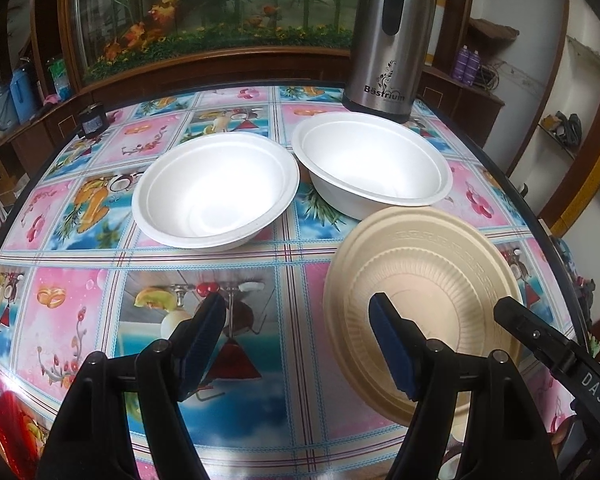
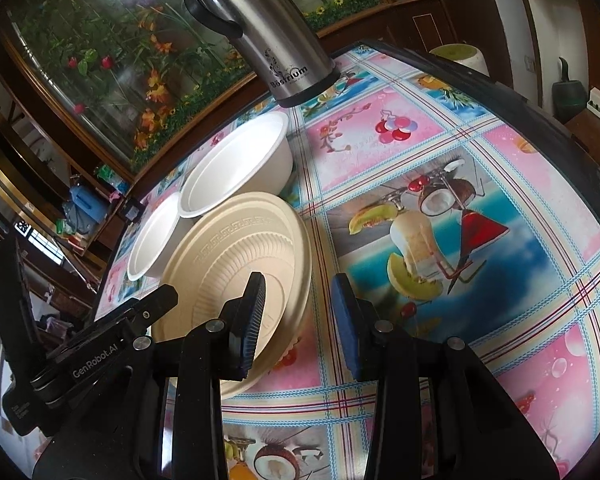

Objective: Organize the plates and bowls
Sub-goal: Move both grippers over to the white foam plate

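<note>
Two white foam bowls stand side by side on the table, the left bowl (image 1: 214,190) and the right bowl (image 1: 370,164). They also show in the right wrist view, the nearer-right one (image 2: 240,164) and the other (image 2: 152,240). A beige ribbed plate (image 1: 420,292) lies in front of the right bowl; it shows in the right wrist view (image 2: 236,264) too. My left gripper (image 1: 298,332) is open, its right finger over the plate's left part. My right gripper (image 2: 300,320) is open, its jaws on either side of the plate's right rim. Neither holds anything.
A steel thermos jug (image 1: 390,36) stands behind the right bowl, also in the right wrist view (image 2: 268,32). The table (image 1: 204,280) has a glossy fruit-print cloth. A wooden cabinet with a flower panel (image 1: 204,8) lies behind the table. The right gripper's body (image 1: 560,364) sits beside the plate.
</note>
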A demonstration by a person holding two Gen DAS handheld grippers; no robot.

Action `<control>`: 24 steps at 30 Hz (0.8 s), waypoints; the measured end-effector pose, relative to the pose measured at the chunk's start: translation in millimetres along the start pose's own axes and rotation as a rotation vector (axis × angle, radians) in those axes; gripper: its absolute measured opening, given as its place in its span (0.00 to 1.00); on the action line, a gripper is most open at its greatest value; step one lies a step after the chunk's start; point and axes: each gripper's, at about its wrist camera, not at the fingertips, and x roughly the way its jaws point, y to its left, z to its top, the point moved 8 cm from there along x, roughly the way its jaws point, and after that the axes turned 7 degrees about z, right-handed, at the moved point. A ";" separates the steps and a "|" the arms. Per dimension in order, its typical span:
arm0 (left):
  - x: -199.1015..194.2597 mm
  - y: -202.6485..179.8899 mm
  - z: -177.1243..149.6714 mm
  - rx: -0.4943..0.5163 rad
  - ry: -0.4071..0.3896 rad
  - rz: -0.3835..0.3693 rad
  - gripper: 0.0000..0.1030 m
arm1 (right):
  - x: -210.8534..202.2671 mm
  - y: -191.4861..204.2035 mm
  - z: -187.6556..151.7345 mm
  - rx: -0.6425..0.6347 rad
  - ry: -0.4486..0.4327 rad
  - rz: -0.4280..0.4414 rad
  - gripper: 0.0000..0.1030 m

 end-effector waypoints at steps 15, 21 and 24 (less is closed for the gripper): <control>-23.9 172.5 34.4 -0.451 -0.106 0.322 0.76 | 14.2 105.8 40.8 0.085 0.005 0.286 0.58; -12.7 216.8 21.1 -0.576 -0.036 0.381 0.76 | 99.9 154.3 24.5 0.168 0.203 0.218 0.58; -6.0 217.0 18.8 -0.576 -0.004 0.367 0.76 | 119.7 153.3 19.3 0.216 0.237 0.145 0.58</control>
